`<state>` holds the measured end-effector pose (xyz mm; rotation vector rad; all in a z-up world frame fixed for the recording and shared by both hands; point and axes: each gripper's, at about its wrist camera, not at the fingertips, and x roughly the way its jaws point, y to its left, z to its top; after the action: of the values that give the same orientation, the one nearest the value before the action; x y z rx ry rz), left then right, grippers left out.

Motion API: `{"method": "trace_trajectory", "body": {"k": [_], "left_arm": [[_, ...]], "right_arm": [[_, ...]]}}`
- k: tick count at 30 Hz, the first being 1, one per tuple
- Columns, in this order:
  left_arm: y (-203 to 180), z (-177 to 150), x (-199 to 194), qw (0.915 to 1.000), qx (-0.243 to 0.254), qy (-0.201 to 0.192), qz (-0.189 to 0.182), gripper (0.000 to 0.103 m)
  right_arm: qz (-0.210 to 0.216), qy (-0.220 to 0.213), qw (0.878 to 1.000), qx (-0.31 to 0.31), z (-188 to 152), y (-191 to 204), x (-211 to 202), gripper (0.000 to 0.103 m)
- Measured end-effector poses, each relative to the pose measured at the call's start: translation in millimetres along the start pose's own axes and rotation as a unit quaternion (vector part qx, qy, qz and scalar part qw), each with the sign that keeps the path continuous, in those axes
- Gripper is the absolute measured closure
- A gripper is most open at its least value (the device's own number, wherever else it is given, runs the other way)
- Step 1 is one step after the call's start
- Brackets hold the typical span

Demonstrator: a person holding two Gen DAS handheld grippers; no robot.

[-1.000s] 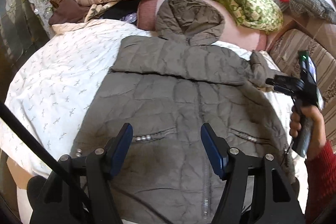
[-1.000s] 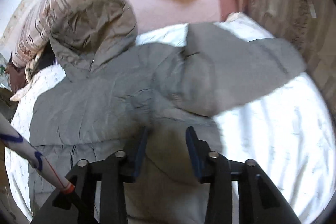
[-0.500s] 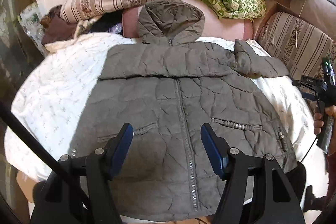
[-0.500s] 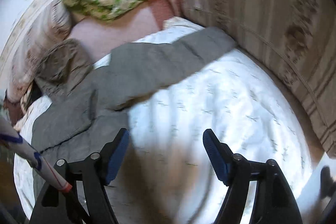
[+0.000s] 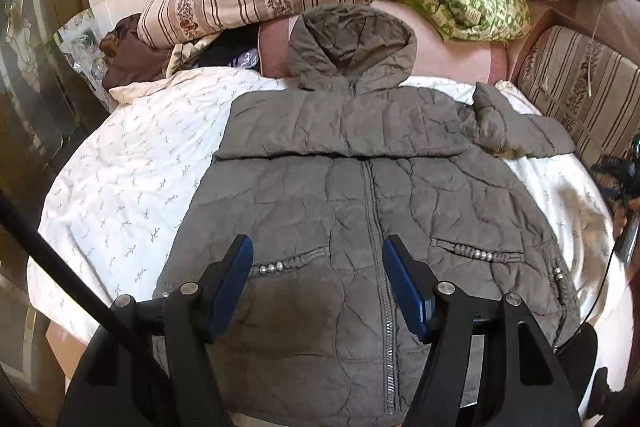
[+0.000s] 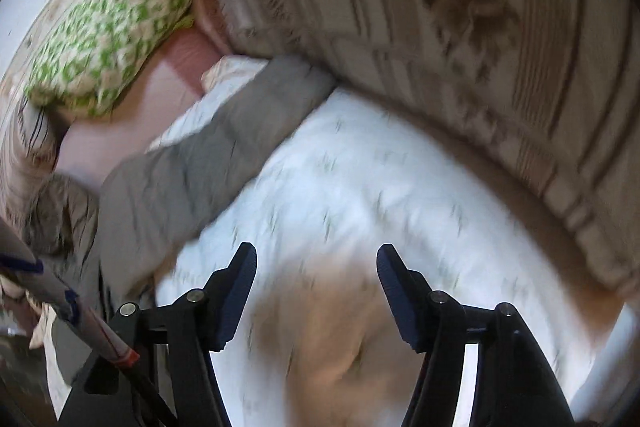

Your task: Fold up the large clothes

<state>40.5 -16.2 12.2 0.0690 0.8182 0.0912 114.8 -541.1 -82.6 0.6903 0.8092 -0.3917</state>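
Jacket [image 5: 372, 211]: zip axis running away from left gripper [image 5: 316, 283], jaws apart, empty. Unfolded sleeve [image 6: 224, 147] lies forward-left of right gripper [image 6: 316, 291], likewise agape, nearer.

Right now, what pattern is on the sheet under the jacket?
The bed sheet is white with small grey sprig motifs; clearest in the left wrist view.

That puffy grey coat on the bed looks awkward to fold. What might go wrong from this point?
The coat is thick and quilted, so folds may spring open. One sleeve stretches toward the striped cushion at the bed's side, which may crowd a grasp on it. The hood rests up against the pink bolster, so it could drag when the coat is moved. Both the left gripper and the right gripper are open, holding nothing.
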Motion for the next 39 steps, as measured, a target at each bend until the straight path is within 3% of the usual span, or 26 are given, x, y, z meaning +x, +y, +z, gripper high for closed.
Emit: {"method": "trace_trajectory", "body": {"k": [6,16,20,22,23,25,33,39], "left_arm": [[-2,8,25,0.9996,-0.005,0.026,0.012,0.037],[-9,22,56,0.9979,-0.012,0.051,0.036,0.037],[-11,21,56,0.9977,-0.008,0.050,0.044,0.037],[-9,20,55,0.9977,-0.008,0.051,0.045,0.037],[-7,19,54,0.9977,-0.008,0.050,0.045,0.037],[-3,18,52,0.9978,-0.011,0.048,0.045,0.037],[23,10,38,0.9987,-0.033,0.031,0.024,0.037],[48,1,25,0.9983,-0.055,0.012,0.016,0.037]], "right_arm": [[-0.002,0.000,1.000,0.029,37,-7,43,0.037],[0.025,0.043,0.997,0.061,83,15,136,0.037],[0.021,0.034,0.997,0.068,94,25,153,0.028],[0.001,0.037,0.998,0.059,98,31,154,0.058],[0.007,0.038,0.997,0.062,99,31,151,0.079],[0.027,0.029,0.996,0.074,102,26,138,0.087],[0.042,-0.029,0.997,0.052,112,20,47,0.091],[0.027,-0.080,0.996,-0.028,112,76,-25,0.092]]}}
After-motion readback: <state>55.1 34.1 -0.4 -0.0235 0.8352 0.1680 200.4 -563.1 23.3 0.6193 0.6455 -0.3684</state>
